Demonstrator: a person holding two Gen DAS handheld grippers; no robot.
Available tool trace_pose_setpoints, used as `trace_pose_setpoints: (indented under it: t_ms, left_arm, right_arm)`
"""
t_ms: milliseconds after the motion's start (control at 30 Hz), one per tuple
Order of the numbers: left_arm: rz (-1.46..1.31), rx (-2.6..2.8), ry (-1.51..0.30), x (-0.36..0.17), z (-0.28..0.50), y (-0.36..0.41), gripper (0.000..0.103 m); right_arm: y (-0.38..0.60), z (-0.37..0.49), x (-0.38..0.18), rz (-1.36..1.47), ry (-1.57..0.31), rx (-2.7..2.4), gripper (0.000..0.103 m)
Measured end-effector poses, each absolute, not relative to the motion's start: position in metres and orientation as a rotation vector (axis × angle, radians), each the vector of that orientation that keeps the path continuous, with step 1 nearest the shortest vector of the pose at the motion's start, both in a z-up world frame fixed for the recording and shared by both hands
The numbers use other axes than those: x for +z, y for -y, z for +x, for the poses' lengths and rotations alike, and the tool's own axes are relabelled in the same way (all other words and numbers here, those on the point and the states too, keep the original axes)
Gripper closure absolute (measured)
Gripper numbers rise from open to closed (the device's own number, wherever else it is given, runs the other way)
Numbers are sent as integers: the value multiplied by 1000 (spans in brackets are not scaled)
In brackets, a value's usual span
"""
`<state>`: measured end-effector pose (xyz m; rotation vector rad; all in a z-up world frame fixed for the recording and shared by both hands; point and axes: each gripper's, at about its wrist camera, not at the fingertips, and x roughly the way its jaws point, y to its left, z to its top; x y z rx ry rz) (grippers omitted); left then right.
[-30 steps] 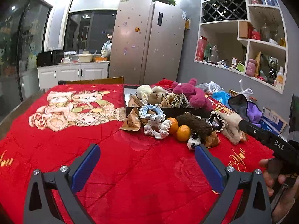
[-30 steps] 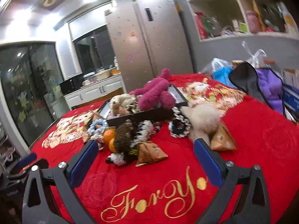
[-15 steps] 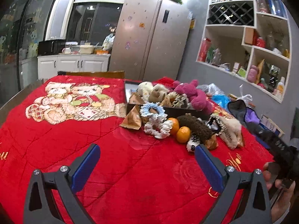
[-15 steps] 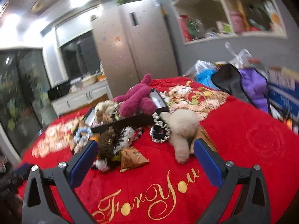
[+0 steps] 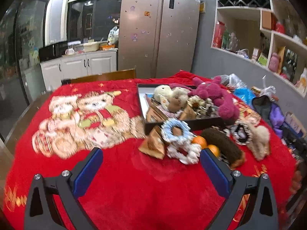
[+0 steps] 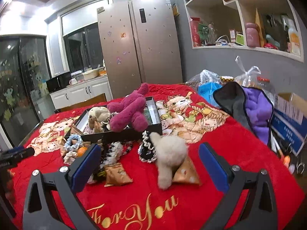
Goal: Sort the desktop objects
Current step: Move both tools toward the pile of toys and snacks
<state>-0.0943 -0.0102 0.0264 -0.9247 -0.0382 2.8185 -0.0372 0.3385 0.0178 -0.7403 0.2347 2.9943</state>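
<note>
The right gripper (image 6: pixel 149 161), spread wide and holding nothing, sits nearest the cream plush toy (image 6: pixel 169 156) lying straight ahead between its fingers, long axis running toward the camera, while the left gripper (image 5: pixel 150 163), equally wide and empty, faces the blue scrunchie (image 5: pixel 175 130).

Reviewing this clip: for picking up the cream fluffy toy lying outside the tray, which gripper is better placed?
Right, probably. The right gripper is open with the cream fluffy toy lying between its fingers' line of sight. From the left gripper, also open, that toy sits far off to the side.
</note>
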Motion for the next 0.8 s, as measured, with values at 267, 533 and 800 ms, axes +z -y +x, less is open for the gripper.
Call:
trace_pose_setpoints:
  t_ms: [267, 533, 800]
  left_arm:
    - [-1022, 2792, 28, 0, -148, 7, 0]
    - [-1104, 2771, 6, -30, -175, 5, 0]
    - [-1229, 2719, 28, -48, -197, 7, 0]
  right_arm:
    - [-343, -69, -2, -881, -156, 2967, 0]
    - [-364, -95, -28, -942, -275, 2987, 1]
    - [-355, -111, -45, -1048, -267, 2991, 12]
